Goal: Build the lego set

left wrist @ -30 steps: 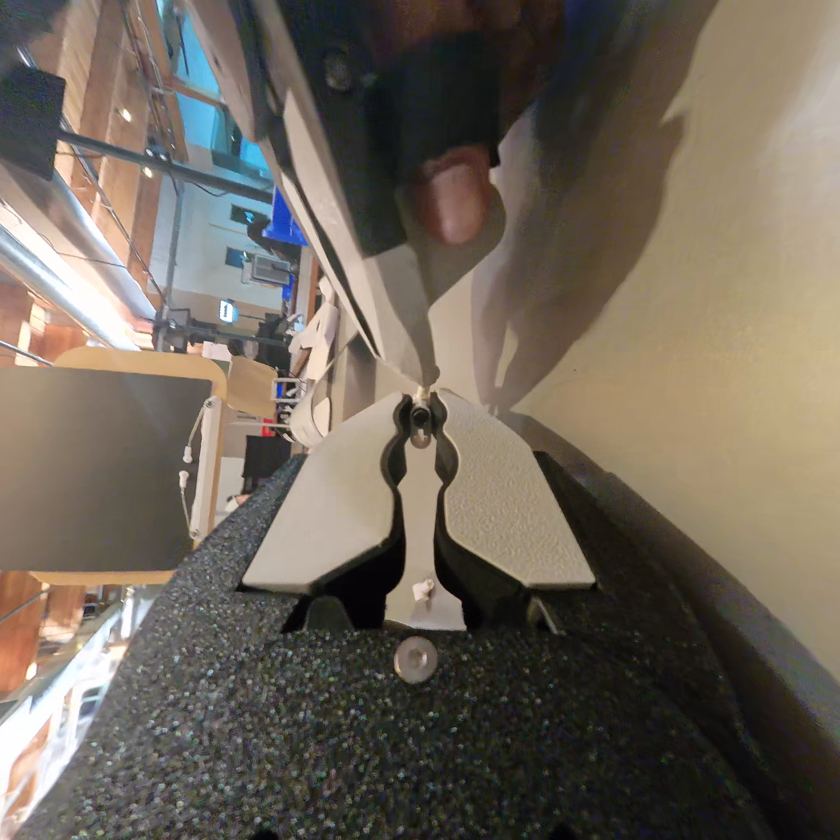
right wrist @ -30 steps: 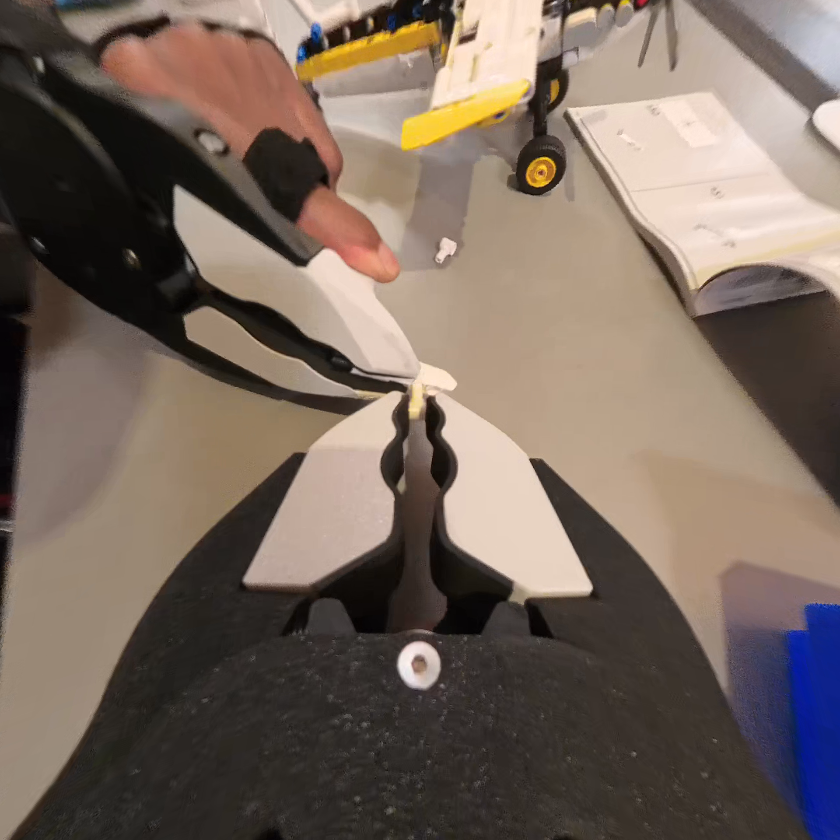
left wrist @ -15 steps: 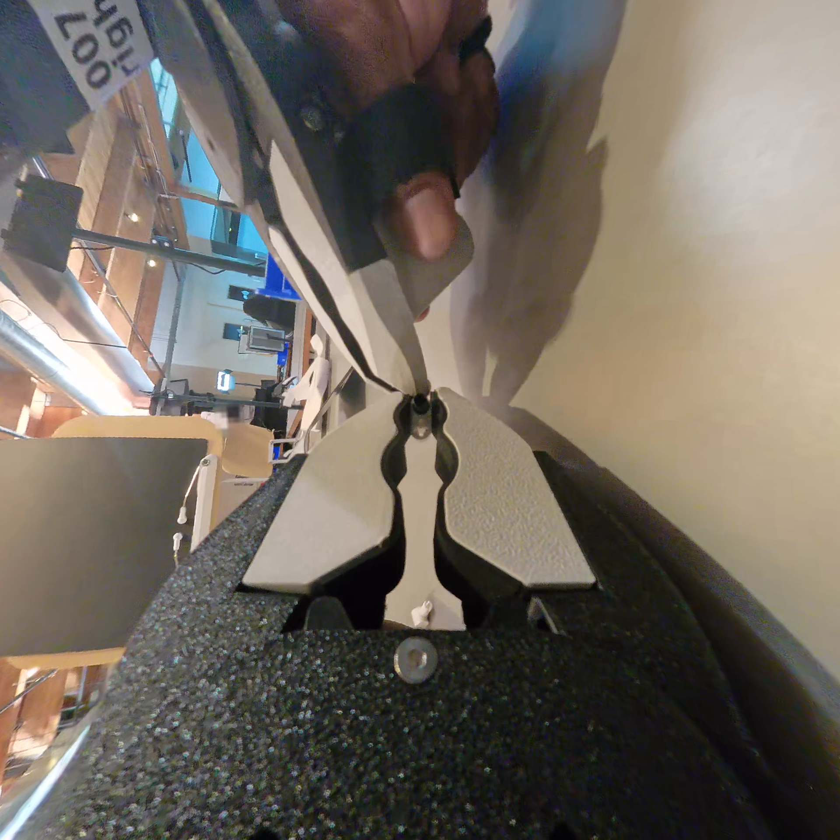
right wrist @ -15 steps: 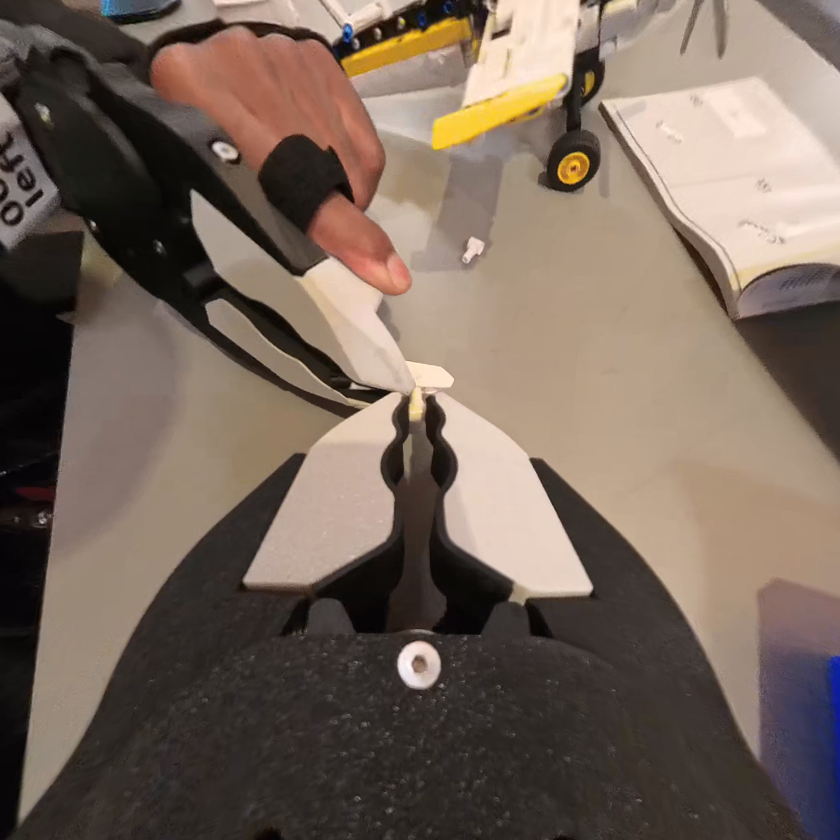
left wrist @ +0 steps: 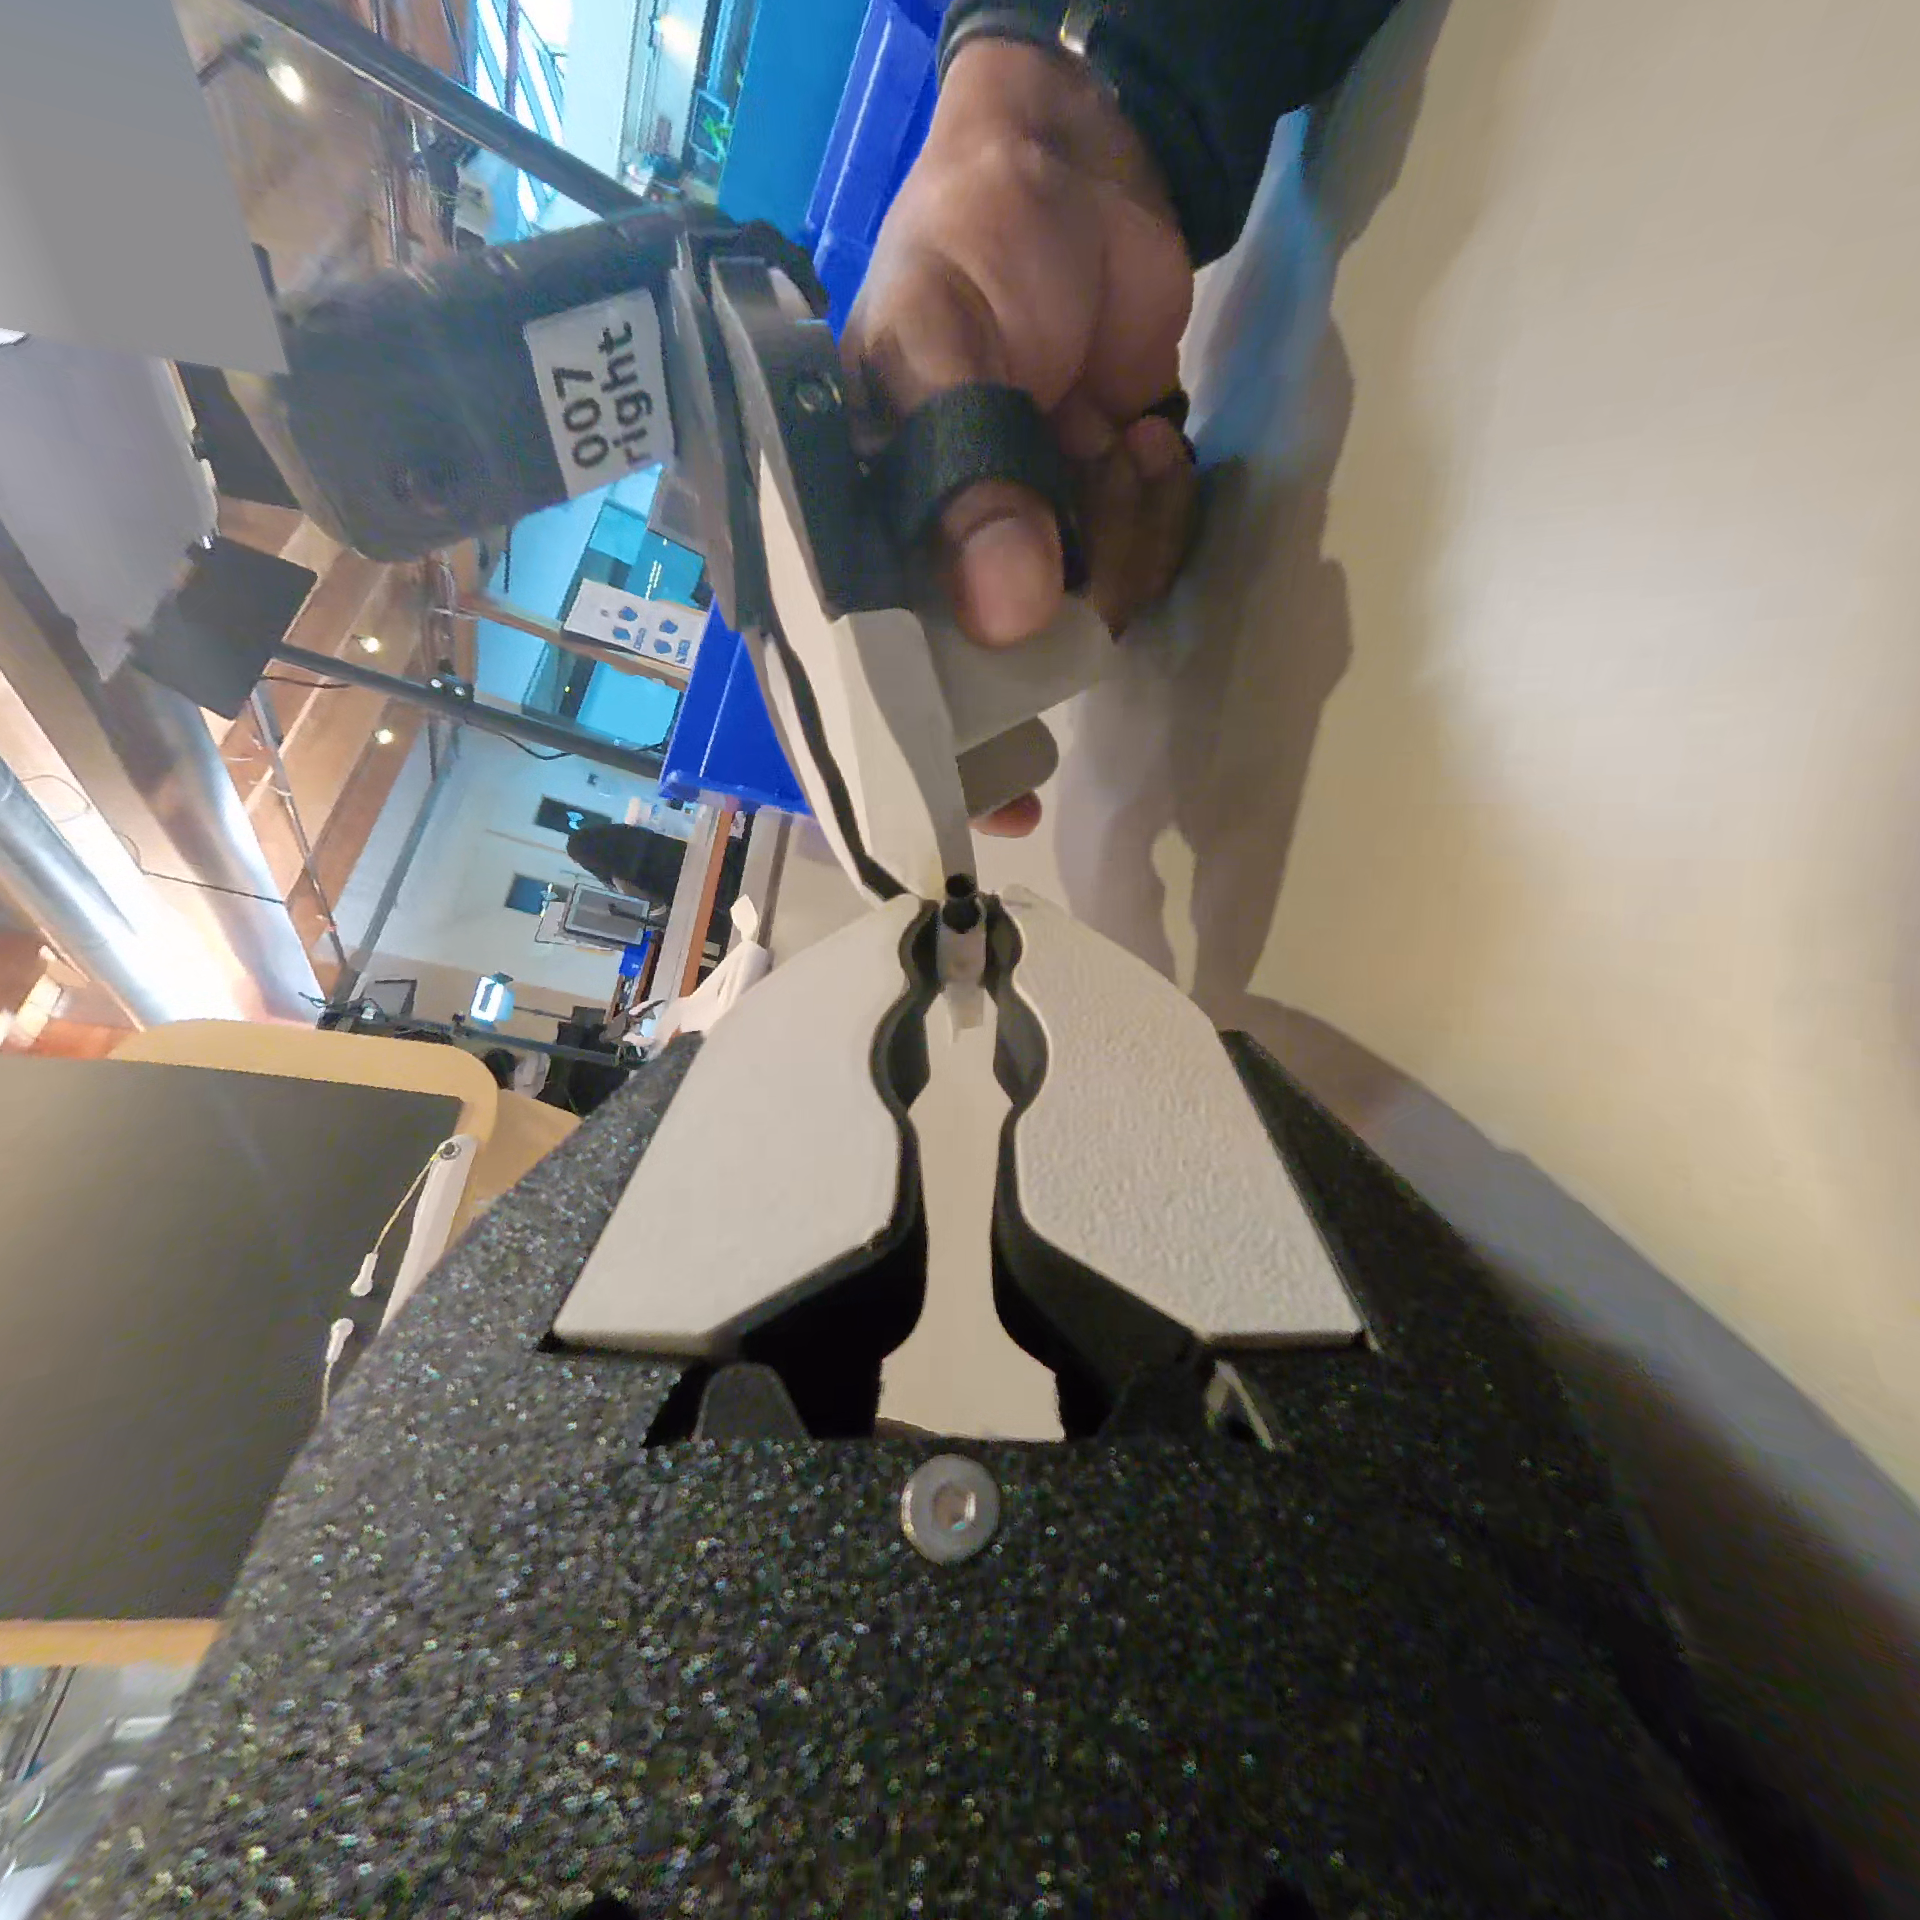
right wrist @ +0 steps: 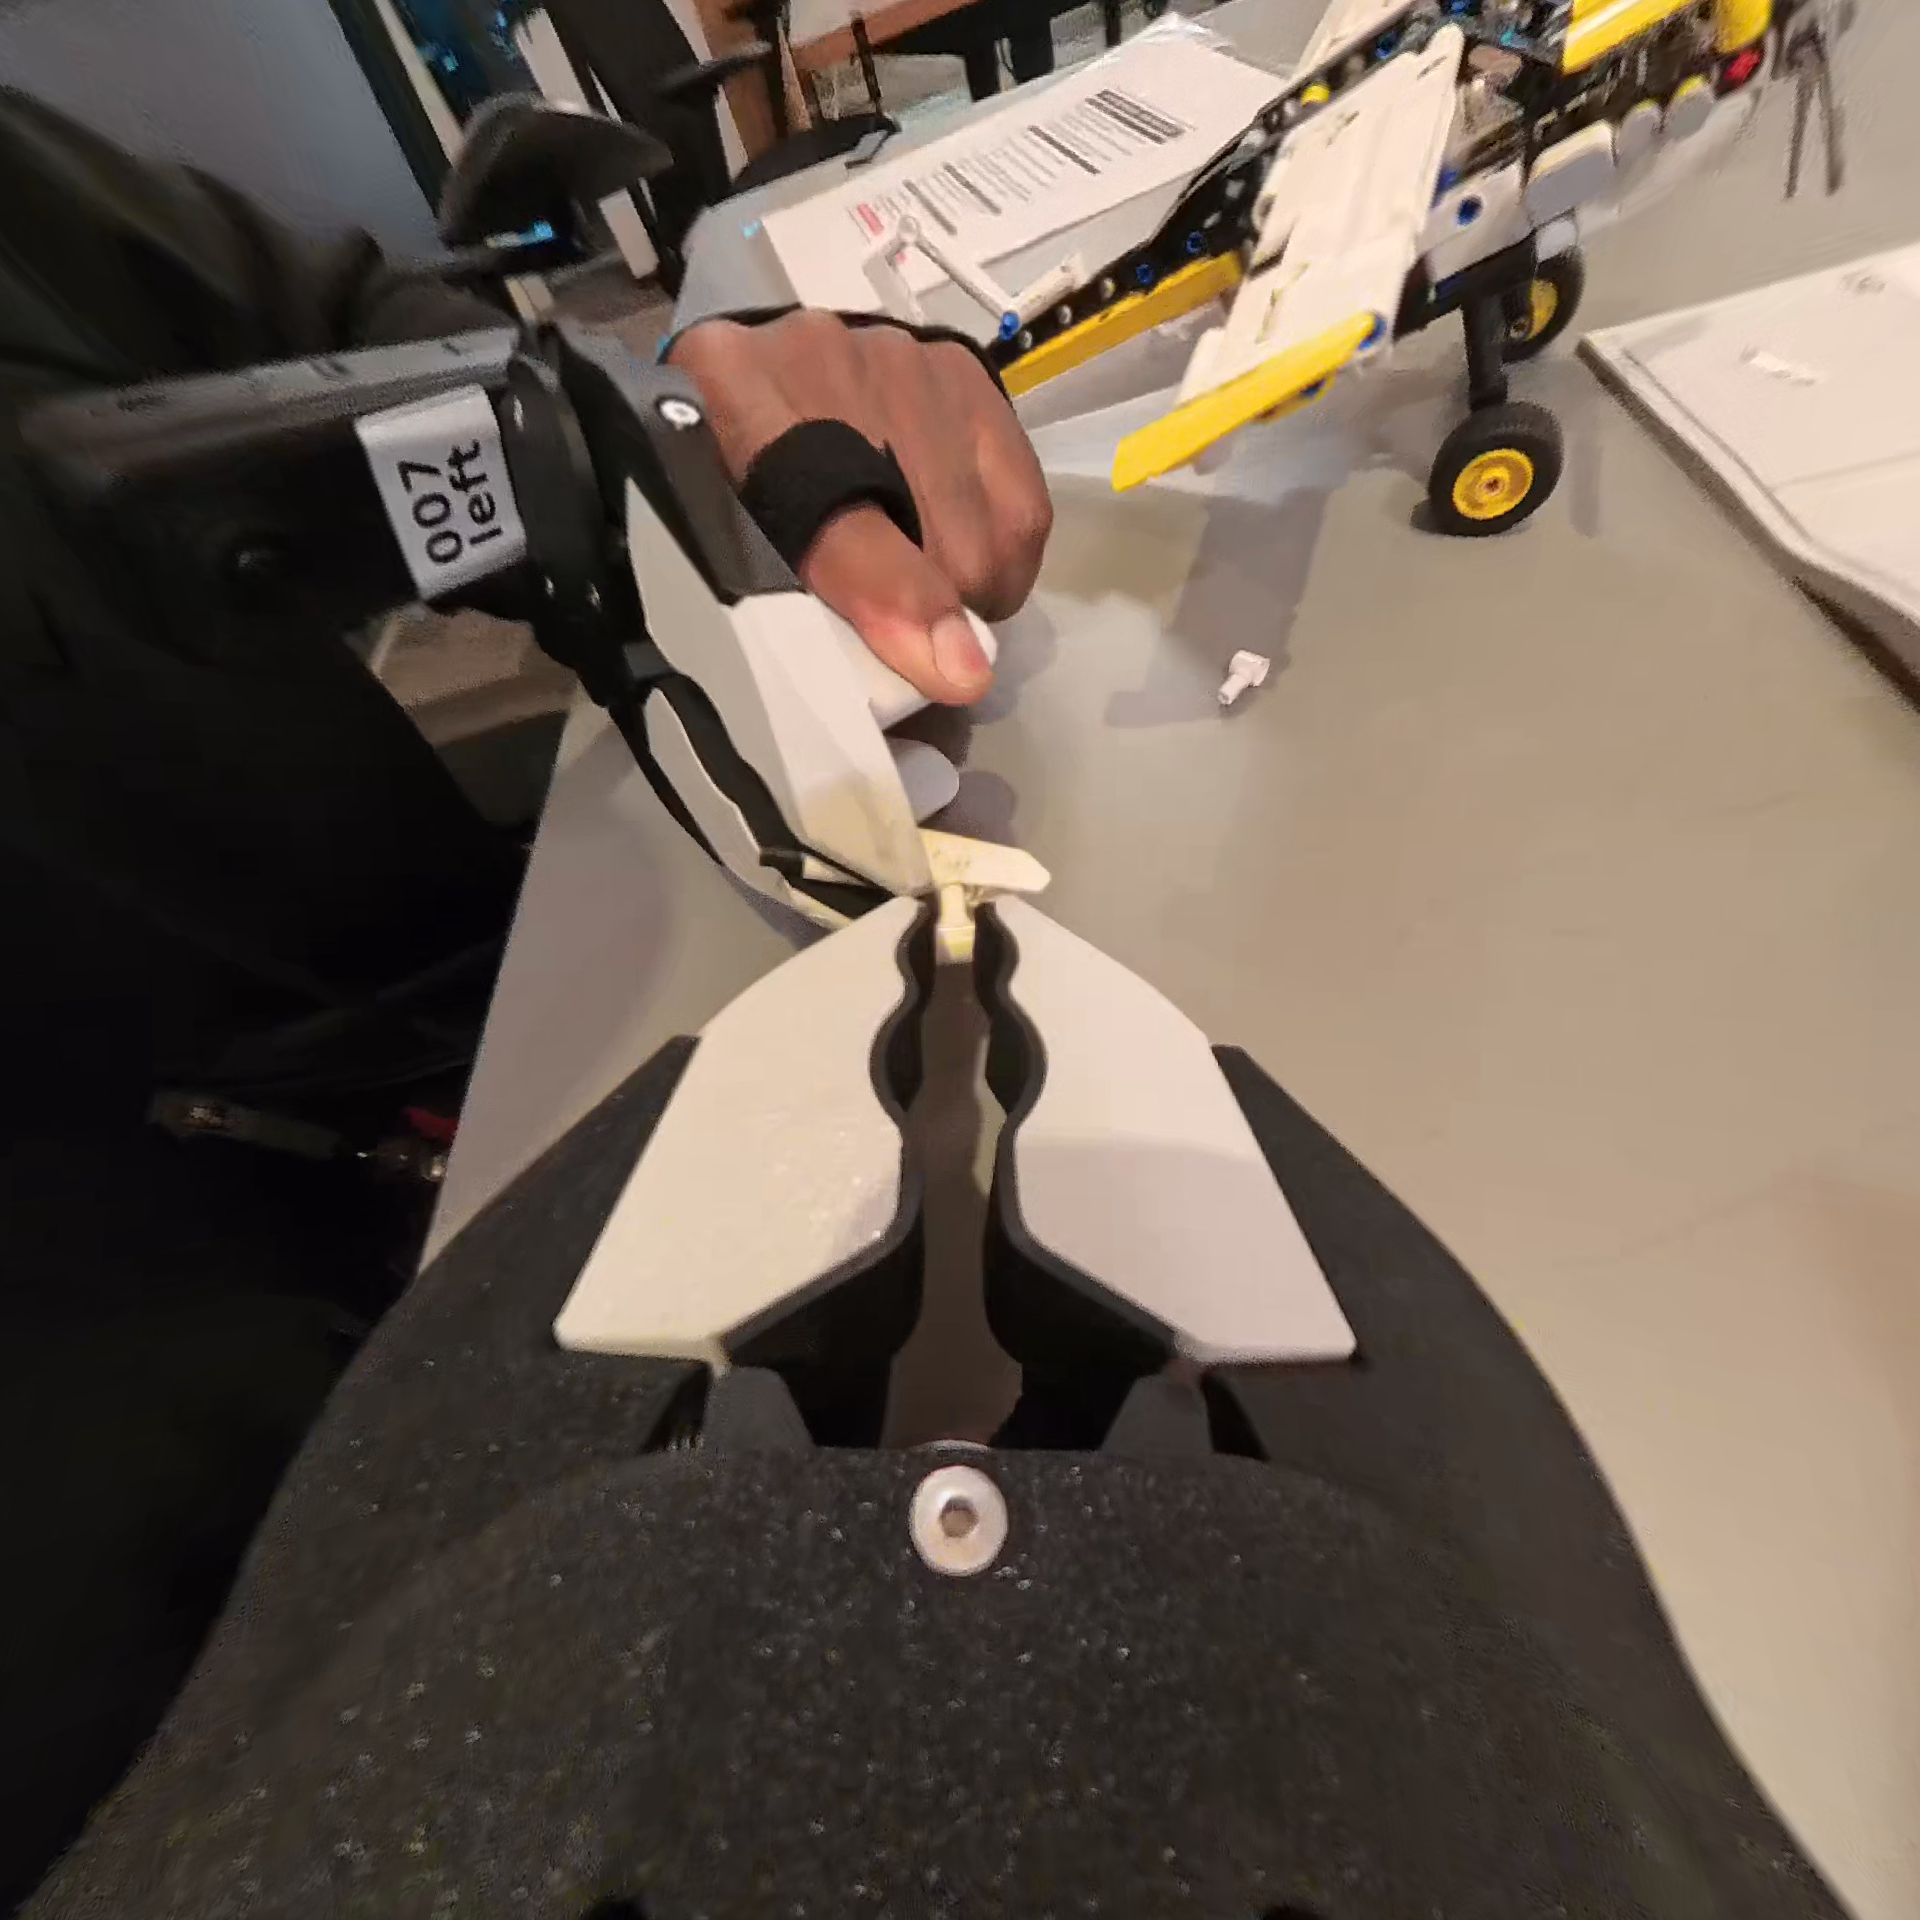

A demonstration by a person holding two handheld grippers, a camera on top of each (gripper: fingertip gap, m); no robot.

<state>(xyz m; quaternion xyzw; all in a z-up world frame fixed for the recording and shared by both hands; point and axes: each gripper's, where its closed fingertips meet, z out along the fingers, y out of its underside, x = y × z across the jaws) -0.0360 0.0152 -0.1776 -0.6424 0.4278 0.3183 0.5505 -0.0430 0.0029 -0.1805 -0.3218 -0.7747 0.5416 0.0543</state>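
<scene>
My left gripper is shut on a small white flat part, which shows edge-on in the left wrist view as a pale stub with a dark end. In the right wrist view the left gripper comes in from the upper left, and the flat part sticks out of its tips. My right gripper is shut on a short cream peg whose far end meets the flat part. The right gripper also shows in the left wrist view, tip to tip with the left one. Both are held just above the grey table.
A white and yellow brick-built aeroplane model stands at the back of the table. A loose white peg lies in front of it. An open booklet lies at the right and a printed sheet at the back. Blue bins stand behind the right hand.
Both grippers stay tip to tip and keep their parts. Both views have swung, so each now shows more of the other gripper's body and the hand on it.
</scene>
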